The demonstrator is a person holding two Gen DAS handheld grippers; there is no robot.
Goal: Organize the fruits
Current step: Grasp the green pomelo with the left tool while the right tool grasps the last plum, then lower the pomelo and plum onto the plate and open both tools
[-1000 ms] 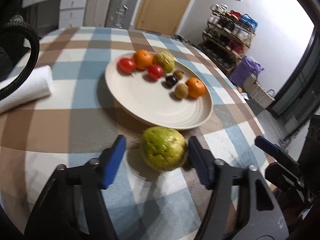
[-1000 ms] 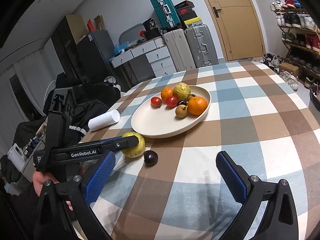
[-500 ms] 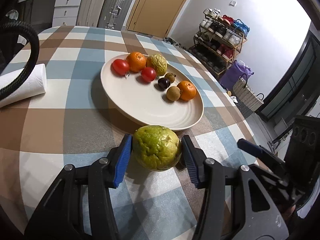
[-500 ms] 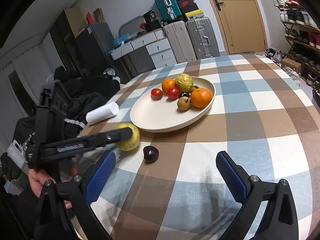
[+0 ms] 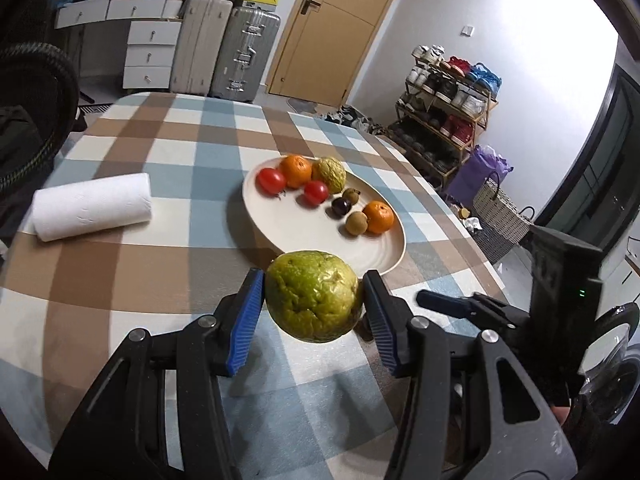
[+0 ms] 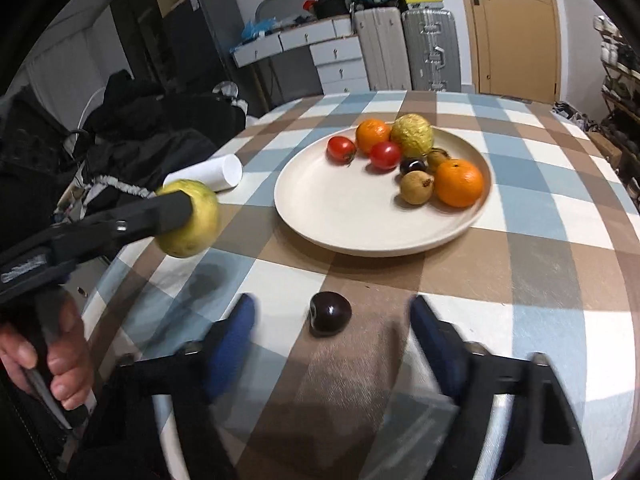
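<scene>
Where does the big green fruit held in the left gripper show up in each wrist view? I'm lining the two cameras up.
Left wrist view: the green fruit sits low centre, clamped between the left gripper pads, off the table.
Right wrist view: the same fruit is at mid left.
Shared landmark: the cream plate, beyond the fruit in both.

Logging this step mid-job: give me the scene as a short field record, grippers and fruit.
left gripper: shut on green fruit, lifted off the table
right gripper: open, low over the table, dark plum between its fingers, not touched
plate: two oranges, two tomatoes, one yellow-green fruit, three small fruits
paper roll: lying left of the plate
</scene>
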